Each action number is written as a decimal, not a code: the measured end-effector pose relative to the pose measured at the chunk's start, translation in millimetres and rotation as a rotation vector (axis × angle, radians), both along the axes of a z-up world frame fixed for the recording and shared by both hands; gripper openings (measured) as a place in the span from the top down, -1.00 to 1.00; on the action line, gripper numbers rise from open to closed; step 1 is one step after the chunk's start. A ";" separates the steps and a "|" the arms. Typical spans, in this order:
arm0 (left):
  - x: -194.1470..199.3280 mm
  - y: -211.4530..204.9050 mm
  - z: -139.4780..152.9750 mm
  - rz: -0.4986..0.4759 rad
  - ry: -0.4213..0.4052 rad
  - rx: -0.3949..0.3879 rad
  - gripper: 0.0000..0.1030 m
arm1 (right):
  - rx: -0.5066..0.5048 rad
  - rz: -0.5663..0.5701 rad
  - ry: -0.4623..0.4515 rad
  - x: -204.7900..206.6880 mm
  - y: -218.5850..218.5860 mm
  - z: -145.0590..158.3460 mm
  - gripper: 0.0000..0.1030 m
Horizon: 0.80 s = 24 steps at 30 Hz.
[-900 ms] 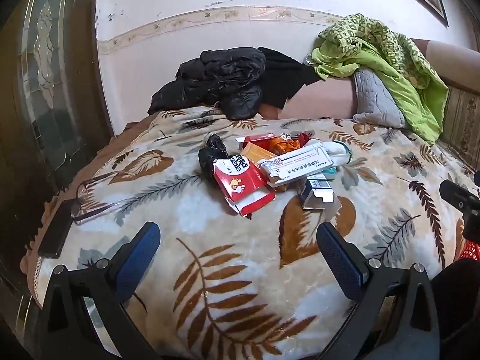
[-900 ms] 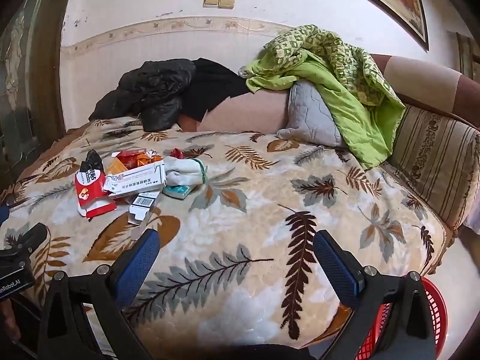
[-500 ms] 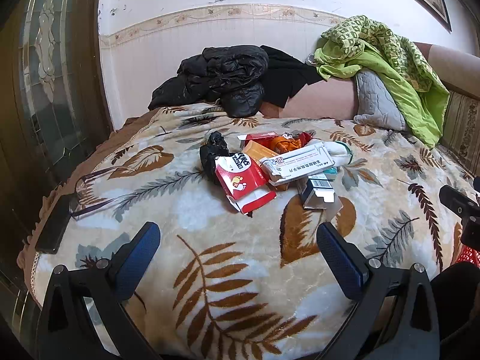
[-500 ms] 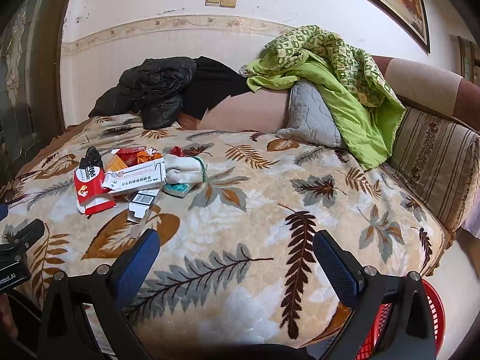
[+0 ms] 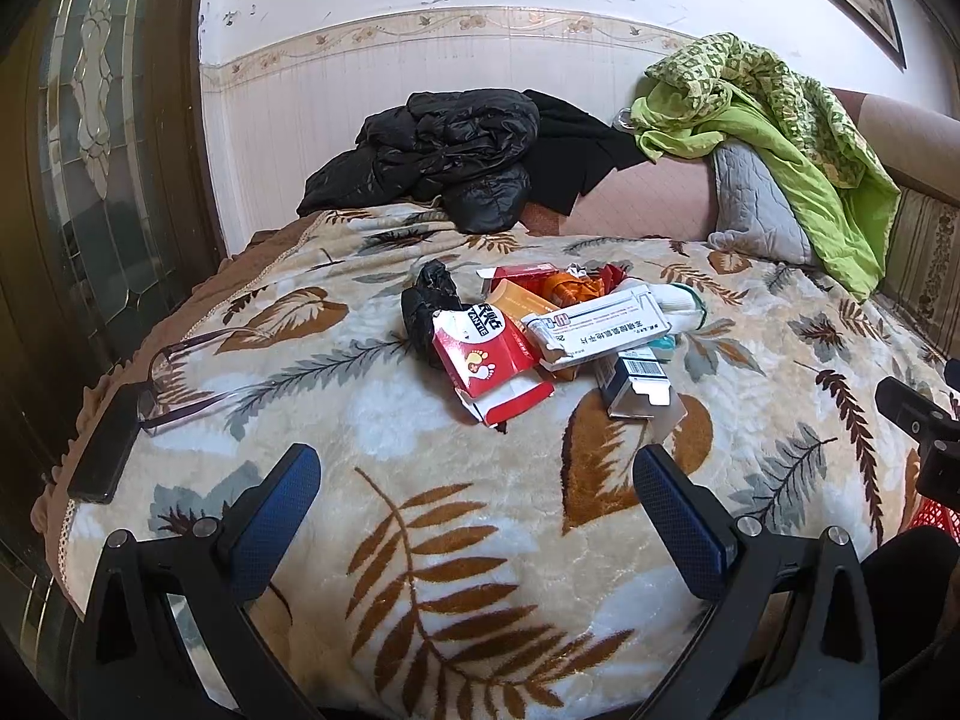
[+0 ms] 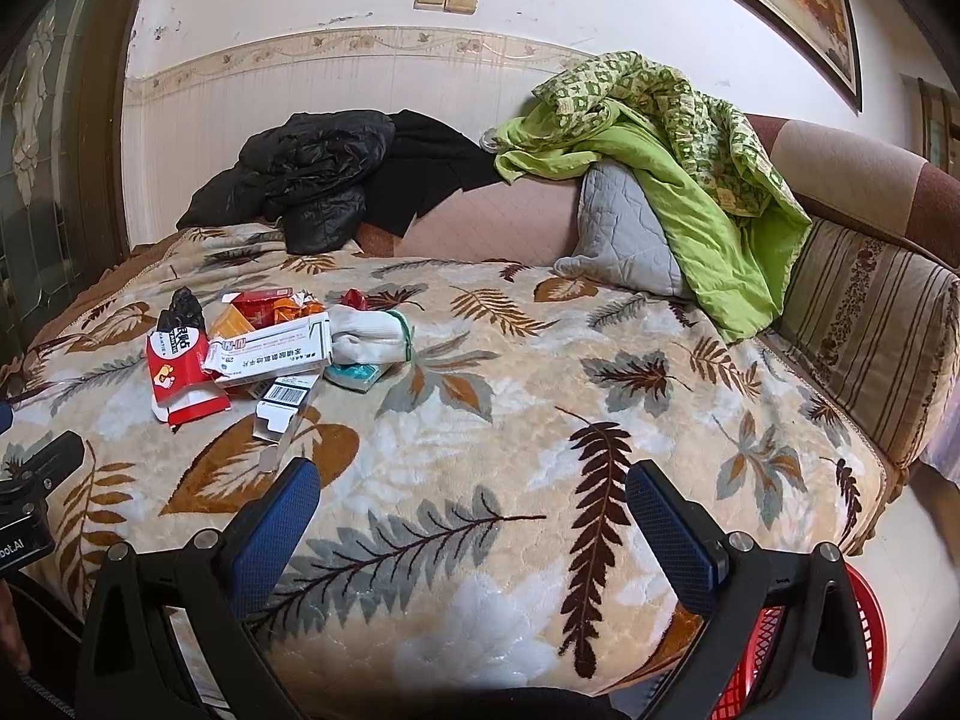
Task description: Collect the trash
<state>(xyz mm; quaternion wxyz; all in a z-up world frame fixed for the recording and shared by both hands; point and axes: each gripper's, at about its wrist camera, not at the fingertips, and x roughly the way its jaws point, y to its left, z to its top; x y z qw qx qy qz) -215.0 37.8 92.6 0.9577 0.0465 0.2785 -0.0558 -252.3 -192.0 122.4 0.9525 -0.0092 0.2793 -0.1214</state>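
Both cameras have edged slightly closer to the bed since the earlier frames, and the trash pile sits marginally lower in the left wrist view. Left gripper [image 5: 477, 483] and right gripper [image 6: 471, 495] each hang with jaws spread wide, nothing between them. On the leaf-patterned blanket [image 5: 480, 570] one heap holds one red carton [image 5: 489, 357], one white medicine box [image 5: 600, 330], one black bag [image 5: 429, 306], one barcode box [image 5: 636, 381] and one white sock [image 6: 369, 336]. One red basket [image 6: 864, 630] stands beside the bed.
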 end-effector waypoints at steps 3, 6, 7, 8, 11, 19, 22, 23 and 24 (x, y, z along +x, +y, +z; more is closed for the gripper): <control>0.1 0.2 0.1 0.000 0.000 -0.001 -1.00 | 0.002 0.001 0.002 0.2 -0.7 -0.5 -0.99; 0.2 0.5 0.1 0.000 0.001 -0.002 -1.00 | 0.000 0.002 0.011 -0.6 -0.8 -0.7 -0.99; 0.1 0.5 0.2 0.000 0.000 -0.002 -1.00 | -0.002 0.002 0.013 -0.1 -0.7 -0.3 -0.99; 0.2 0.6 0.2 0.000 0.000 -0.002 -1.00 | -0.005 0.001 0.015 0.0 -0.5 -0.3 -0.99; 0.3 0.8 0.3 0.000 0.001 -0.002 -1.00 | -0.005 0.002 0.015 0.3 -0.4 -0.7 -0.99; 0.6 1.3 0.4 0.000 0.001 -0.003 -1.00 | -0.024 0.003 0.047 -0.7 -1.3 -2.9 -0.99; 0.5 1.3 0.3 0.000 0.002 -0.004 -1.00 | -0.030 0.003 0.051 -0.2 -0.9 -2.5 -0.99; 0.5 1.4 0.4 0.000 0.002 -0.005 -1.00 | -0.030 0.003 0.051 0.1 -0.7 -2.4 -0.99; 0.5 1.5 0.3 0.000 0.002 -0.006 -1.00 | -0.032 0.002 0.053 0.2 -0.5 -2.4 -0.99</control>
